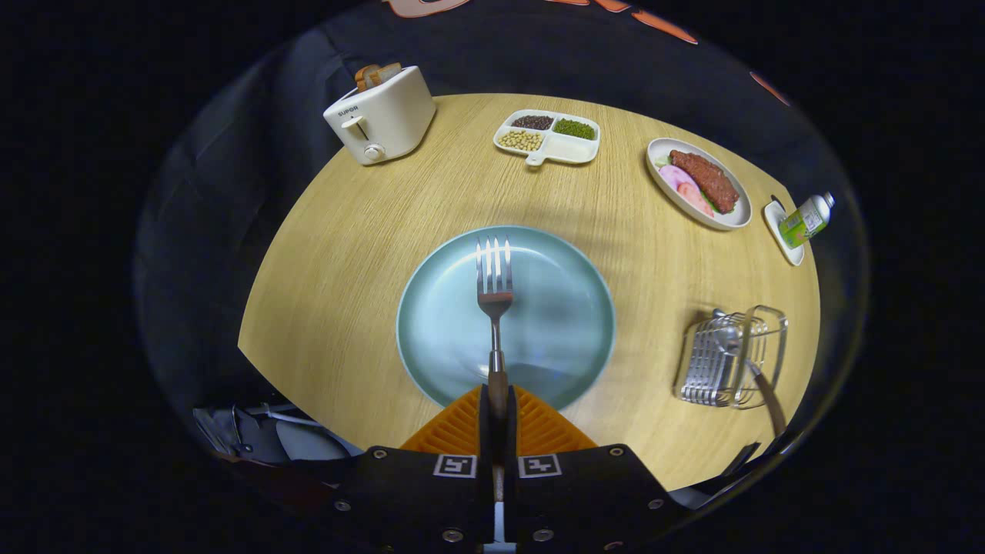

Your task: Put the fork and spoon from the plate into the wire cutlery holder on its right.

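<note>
Claw [498, 412]: level over the pale-blue plate [431, 308], orange fingers [458, 427] clamped on fork [495, 308] handle, tines toward 12 o'clock; wire cutlery holder [727, 358] with spoon [750, 365] at 3 o'clock.

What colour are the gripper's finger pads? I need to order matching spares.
Orange and ribbed, seen best in the gripper view: the pads are shut on the fork.
</note>
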`<state>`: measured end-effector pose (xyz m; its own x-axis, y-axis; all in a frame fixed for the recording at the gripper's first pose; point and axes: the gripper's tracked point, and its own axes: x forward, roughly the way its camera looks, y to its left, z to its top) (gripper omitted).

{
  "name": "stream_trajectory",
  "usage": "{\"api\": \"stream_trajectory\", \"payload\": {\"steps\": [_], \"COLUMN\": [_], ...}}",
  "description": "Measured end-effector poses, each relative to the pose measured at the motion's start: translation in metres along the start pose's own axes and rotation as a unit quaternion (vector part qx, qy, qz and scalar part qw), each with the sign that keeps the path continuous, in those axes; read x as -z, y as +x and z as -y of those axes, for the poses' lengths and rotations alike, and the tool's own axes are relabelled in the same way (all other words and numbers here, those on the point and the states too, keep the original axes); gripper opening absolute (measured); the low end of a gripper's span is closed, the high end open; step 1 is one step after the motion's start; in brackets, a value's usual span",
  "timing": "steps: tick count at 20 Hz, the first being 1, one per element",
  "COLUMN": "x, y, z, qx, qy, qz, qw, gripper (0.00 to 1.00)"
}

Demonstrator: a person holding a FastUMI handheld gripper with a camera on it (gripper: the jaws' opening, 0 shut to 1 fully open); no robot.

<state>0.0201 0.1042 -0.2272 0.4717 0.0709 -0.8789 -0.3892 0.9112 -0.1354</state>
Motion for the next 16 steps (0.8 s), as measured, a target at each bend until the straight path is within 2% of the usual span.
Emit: {"api": "stream_trajectory", "payload": {"steps": [3, 8, 11, 16], "x": [0.003, 0.016, 0.037, 0.058], "y": [-0.035, -0.079, -0.098, -0.114], "z": [0.033, 0.104, 0.144, 0.189], "qx": [0.006, 0.038, 0.065, 0.085], "qy": [-0.015, -0.029, -0.046, -0.078], "qz": [-0.018, -0.058, -0.097, -0.159], "qw": [1.000, 0.997, 0.992, 0.981], "gripper": [0.05, 0.05, 0.05, 0.05]}}
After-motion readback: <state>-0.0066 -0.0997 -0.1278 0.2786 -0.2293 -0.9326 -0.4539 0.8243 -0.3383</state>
